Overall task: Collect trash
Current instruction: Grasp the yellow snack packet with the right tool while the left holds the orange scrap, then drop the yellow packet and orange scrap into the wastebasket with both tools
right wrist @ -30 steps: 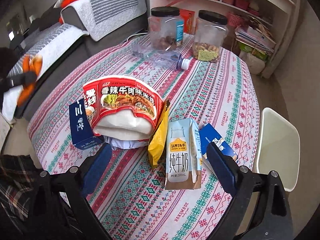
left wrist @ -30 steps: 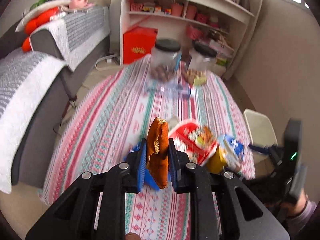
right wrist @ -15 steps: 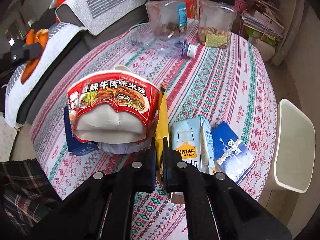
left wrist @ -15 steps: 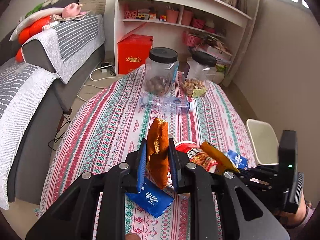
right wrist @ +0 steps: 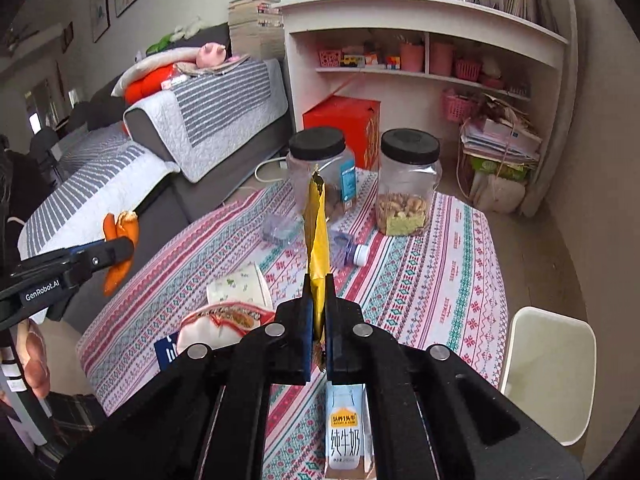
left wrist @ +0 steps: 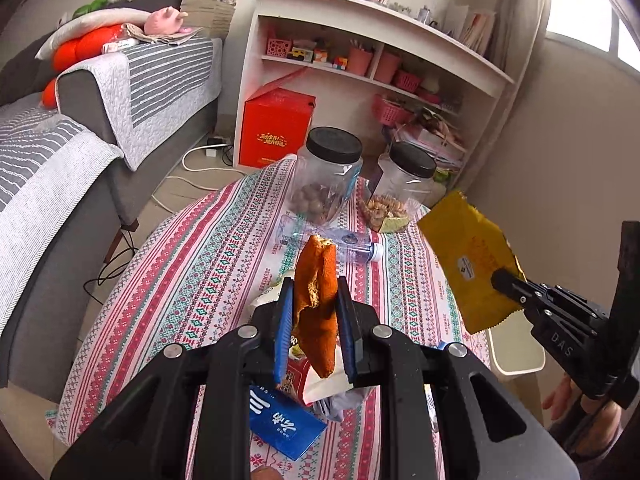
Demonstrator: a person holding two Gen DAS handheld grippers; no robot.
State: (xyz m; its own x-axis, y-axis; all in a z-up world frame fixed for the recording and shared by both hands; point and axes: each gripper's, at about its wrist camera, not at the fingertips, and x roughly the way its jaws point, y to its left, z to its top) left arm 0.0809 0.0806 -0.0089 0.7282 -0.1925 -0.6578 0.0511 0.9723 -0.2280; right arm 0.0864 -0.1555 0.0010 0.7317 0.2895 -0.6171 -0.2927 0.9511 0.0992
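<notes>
My left gripper (left wrist: 314, 322) is shut on an orange peel (left wrist: 316, 296) and holds it above the table; the peel also shows in the right wrist view (right wrist: 120, 240). My right gripper (right wrist: 319, 312) is shut on a yellow foil wrapper (right wrist: 317, 236), lifted clear of the table; the wrapper also shows in the left wrist view (left wrist: 468, 256). Below on the striped tablecloth (right wrist: 420, 272) lie a red noodle cup (right wrist: 224, 320), a blue packet (left wrist: 282, 420), a milk carton (right wrist: 346, 432) and a crushed plastic bottle (right wrist: 340, 246).
Two black-lidded jars (right wrist: 320, 176) (right wrist: 408, 184) stand at the table's far end. A white bin (right wrist: 548, 368) stands on the floor at the table's right. A grey sofa (left wrist: 60, 168) is left, and a white shelf unit (right wrist: 432, 60) with a red box (left wrist: 276, 128) is behind.
My right gripper has closed on the yellow wrapper and lifted it off the table. Both grippers have risen, the left still holding the orange peel.
</notes>
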